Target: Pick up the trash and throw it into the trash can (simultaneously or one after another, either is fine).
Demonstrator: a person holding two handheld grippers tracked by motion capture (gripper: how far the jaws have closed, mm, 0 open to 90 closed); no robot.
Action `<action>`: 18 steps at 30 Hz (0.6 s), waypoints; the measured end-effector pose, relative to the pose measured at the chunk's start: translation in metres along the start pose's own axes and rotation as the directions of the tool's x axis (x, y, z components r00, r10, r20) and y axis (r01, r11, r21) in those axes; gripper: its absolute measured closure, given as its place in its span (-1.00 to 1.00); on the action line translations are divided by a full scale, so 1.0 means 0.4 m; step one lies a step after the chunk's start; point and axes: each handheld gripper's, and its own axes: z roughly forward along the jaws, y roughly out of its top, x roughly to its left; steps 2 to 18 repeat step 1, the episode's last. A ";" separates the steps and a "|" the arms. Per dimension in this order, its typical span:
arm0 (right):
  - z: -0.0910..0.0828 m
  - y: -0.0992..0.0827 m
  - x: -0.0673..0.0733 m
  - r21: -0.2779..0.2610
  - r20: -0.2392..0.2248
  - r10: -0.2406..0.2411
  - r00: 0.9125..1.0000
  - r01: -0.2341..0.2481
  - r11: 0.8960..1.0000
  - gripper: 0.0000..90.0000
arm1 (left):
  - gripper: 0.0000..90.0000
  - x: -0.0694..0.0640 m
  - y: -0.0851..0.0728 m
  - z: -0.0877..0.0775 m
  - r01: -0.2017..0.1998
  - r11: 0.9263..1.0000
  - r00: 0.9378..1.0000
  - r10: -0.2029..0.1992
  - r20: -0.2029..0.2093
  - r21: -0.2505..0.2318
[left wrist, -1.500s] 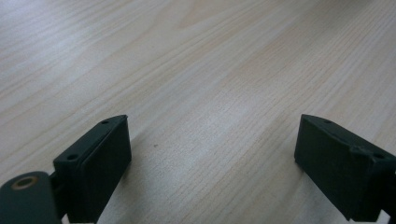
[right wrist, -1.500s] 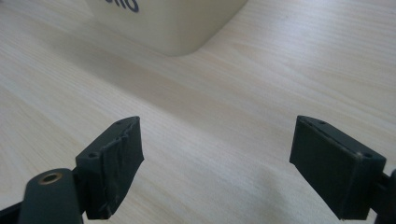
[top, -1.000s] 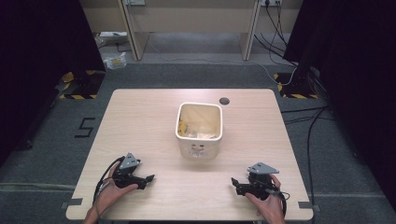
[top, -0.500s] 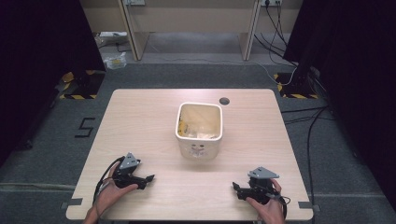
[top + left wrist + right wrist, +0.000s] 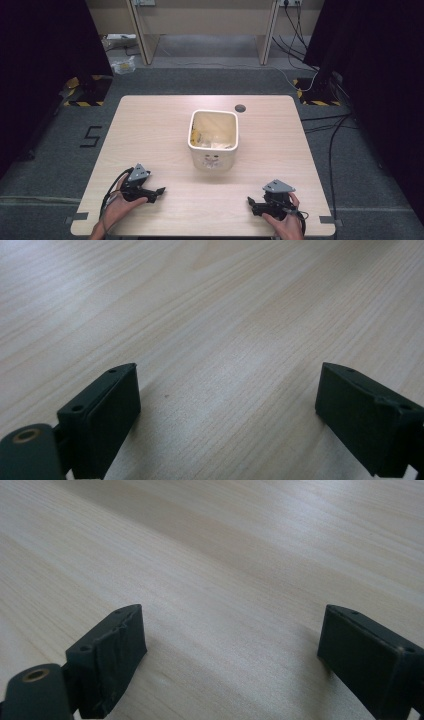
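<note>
Left tongs [image 5: 159, 190] low over the near left part of the surface [image 5: 150, 135], held in the person's left hand [image 5: 117, 207], jaws spread wide with nothing between them. Seen from the left gripper view, left tongs [image 5: 227, 415] wide apart over bare pale wood grain, gripping nothing.

Right tongs [image 5: 249, 202] low over the near right part of the surface, held in the person's right hand [image 5: 285, 225], jaws pointing toward the left tongs. Seen from the right gripper view, right tongs [image 5: 232, 655] likewise spread wide over bare wood, holding nothing; inner pad of 1 jaw rough and worn at its edge.

Cream bin [image 5: 214, 160] upright ahead of both tongs, roughly midway between them and well apart from each; square, with rounded corners, open at the top, a small printed face on the side toward the tongs. Inside, pale crumpled bits and a touch of yellow, too small to tell further.

Small dark round hole [image 5: 240, 108] in the surface beyond the bin, on the right tongs' side.

A grey 3-cornered plate on top of each of the 2 tongs, a black cable trailing back from each toward the person.
</note>
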 end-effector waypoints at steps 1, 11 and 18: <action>0.000 0.000 0.000 0.000 0.000 0.001 1.000 -0.001 1.000 -0.74 | -0.78 0.000 0.000 0.000 0.000 1.000 1.000 0.000 0.000 0.000; 0.000 0.000 0.000 0.000 0.000 0.001 1.000 -0.001 1.000 -0.74 | -0.78 0.000 0.000 0.000 0.000 1.000 1.000 0.000 0.000 0.000; 0.000 0.000 0.000 0.000 0.000 0.001 1.000 -0.001 1.000 -0.74 | -0.78 0.000 0.000 0.000 0.000 1.000 1.000 0.000 0.000 0.000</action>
